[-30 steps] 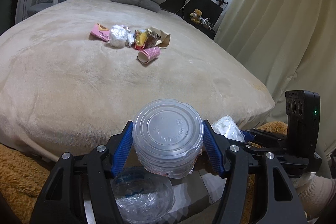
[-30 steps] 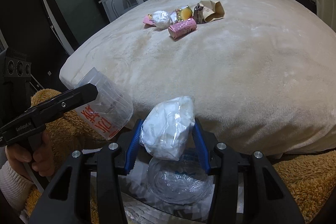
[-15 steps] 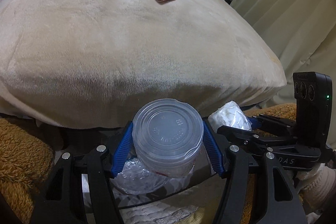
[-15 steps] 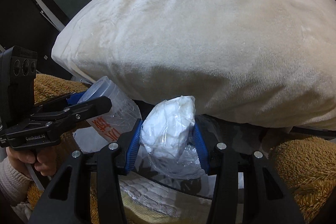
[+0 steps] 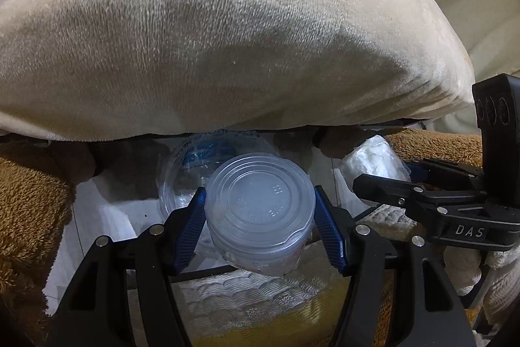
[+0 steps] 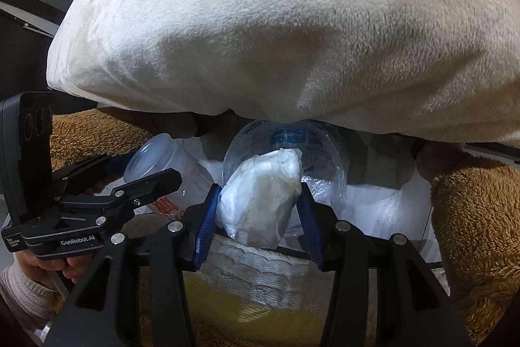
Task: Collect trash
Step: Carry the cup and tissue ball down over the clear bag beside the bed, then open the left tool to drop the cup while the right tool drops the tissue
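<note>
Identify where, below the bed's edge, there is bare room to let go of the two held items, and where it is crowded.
Free: the white bin liner left of the clear plastic lid, and the liner's right side. Crowded: the middle, where the left gripper clamps the plastic cup and the right gripper clamps the white wad over that lid, close together under the blanket.

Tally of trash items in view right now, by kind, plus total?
Clear lidded plastic cup, clamped in the left gripper: 1
White crumpled plastic bag, clamped in the right gripper: 1
Clear round plastic lid with blue print, lying below the grippers: 1
Total: 3
</note>
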Demonstrator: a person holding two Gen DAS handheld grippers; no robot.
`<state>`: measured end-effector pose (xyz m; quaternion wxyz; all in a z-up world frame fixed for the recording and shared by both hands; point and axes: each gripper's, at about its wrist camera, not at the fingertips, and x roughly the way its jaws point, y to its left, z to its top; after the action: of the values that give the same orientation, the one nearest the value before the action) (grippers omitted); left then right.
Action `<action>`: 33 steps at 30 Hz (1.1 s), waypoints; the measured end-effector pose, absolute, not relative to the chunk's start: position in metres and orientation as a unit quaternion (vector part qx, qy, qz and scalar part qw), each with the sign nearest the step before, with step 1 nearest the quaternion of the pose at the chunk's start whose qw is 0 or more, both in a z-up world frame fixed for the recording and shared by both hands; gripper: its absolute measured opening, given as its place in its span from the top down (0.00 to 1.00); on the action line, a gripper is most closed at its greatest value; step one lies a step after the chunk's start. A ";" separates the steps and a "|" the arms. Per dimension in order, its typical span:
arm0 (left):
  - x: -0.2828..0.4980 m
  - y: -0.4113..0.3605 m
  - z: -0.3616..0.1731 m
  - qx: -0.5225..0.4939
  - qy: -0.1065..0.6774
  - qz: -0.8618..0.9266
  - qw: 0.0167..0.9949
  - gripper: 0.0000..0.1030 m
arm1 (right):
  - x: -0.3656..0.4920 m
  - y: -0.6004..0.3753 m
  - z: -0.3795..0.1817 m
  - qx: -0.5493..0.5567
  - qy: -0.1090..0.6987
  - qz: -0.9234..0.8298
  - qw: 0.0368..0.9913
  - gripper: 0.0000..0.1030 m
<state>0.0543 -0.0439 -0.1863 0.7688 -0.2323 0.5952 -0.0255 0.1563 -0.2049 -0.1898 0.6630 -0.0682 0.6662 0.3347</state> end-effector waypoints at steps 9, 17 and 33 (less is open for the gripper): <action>0.057 -0.044 -0.205 -0.235 0.633 -0.020 0.737 0.39 | 0.165 -0.211 -0.206 -0.071 0.703 0.310 0.636 0.54; 0.060 -0.041 -0.212 -0.233 0.650 -0.019 0.723 0.39 | 0.166 -0.211 -0.211 -0.070 0.719 0.300 0.623 0.53; 0.061 -0.038 -0.217 -0.238 0.662 -0.018 0.710 0.29 | 0.173 -0.214 -0.210 -0.054 0.722 0.293 0.624 0.39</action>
<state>0.0606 -0.0380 -0.2170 0.7101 -0.2385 0.6622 -0.0180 0.1725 -0.2136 -0.2102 0.6238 -0.0543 0.7224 0.2932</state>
